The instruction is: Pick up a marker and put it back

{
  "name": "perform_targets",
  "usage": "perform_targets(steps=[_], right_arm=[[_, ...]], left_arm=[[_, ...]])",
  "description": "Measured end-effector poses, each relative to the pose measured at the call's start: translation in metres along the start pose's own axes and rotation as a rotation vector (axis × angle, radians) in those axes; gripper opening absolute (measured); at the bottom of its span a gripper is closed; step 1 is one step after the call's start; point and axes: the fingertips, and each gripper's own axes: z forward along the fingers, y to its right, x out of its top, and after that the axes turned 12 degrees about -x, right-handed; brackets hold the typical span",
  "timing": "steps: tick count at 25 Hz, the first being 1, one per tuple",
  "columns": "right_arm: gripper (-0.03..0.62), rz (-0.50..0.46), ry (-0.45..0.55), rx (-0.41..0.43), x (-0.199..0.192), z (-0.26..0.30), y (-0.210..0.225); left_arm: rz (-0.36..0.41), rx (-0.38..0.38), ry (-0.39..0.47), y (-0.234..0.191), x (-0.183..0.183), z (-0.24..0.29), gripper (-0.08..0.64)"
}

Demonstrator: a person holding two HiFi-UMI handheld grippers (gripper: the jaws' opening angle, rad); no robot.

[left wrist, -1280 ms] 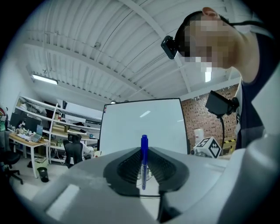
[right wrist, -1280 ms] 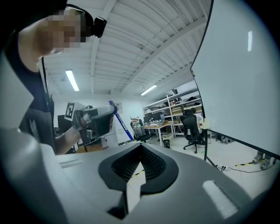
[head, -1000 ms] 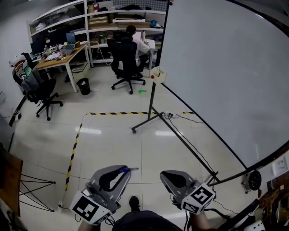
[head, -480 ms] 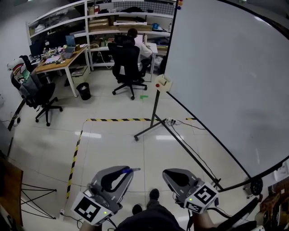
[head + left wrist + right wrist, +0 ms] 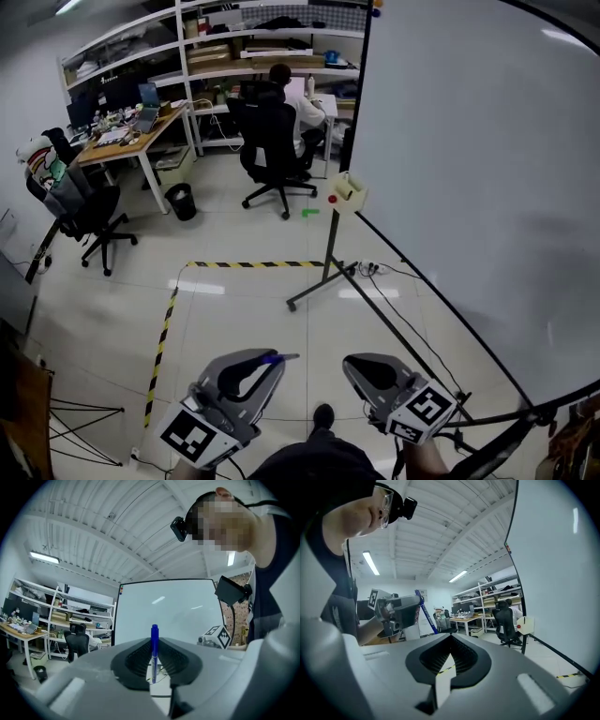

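A blue marker [image 5: 154, 649] stands upright between the pads of my left gripper [image 5: 154, 665], which is shut on it. In the head view the marker's tip [image 5: 278, 357] pokes out of the left gripper [image 5: 265, 363] at the bottom, over the floor. My right gripper [image 5: 362, 367] hangs beside it, shut with nothing in it; its jaws meet at the tip [image 5: 450, 638]. The whiteboard [image 5: 469, 169] fills the right side. A small cream holder [image 5: 349, 189] with a red dot hangs at its left edge, well ahead of both grippers.
The whiteboard's stand legs [image 5: 319, 291] and a cable [image 5: 403, 309] run across the tiled floor ahead. Yellow-black tape [image 5: 244, 264] marks the floor. A seated person [image 5: 291, 94], office chairs [image 5: 89, 211], desks and shelves stand at the back.
The head view has shifted: the whiteboard's edge, its holder and its stand now sit lower and further right in the picture. Both grippers keep their pose, the left one holding the marker throughout.
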Motion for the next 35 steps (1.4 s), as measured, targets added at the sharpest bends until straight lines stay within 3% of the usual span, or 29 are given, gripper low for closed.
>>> perform_targets(steps=[5, 12, 19, 27, 35], right_arm=[[0.000, 0.028, -0.039, -0.009, 0.001, 0.031, 0.066], [0.000, 0.022, -0.053, 0.043, 0.019, 0.072, 0.134], [0.000, 0.019, -0.069, 0.074, 0.029, 0.106, 0.173], [0.000, 0.014, -0.110, -0.016, 0.021, 0.157, 0.224], [0.000, 0.020, -0.162, -0.116, 0.040, 0.248, 0.253]], left_arm=[[-0.014, 0.000, -0.017, -0.037, -0.008, 0.058, 0.048], [-0.018, 0.063, -0.021, -0.093, -0.008, 0.112, 0.048], [-0.020, 0.068, -0.021, -0.133, -0.013, 0.149, 0.048], [-0.067, 0.007, 0.014, -0.211, -0.037, 0.181, 0.048], [-0.110, -0.127, 0.040, -0.320, -0.035, 0.206, 0.048]])
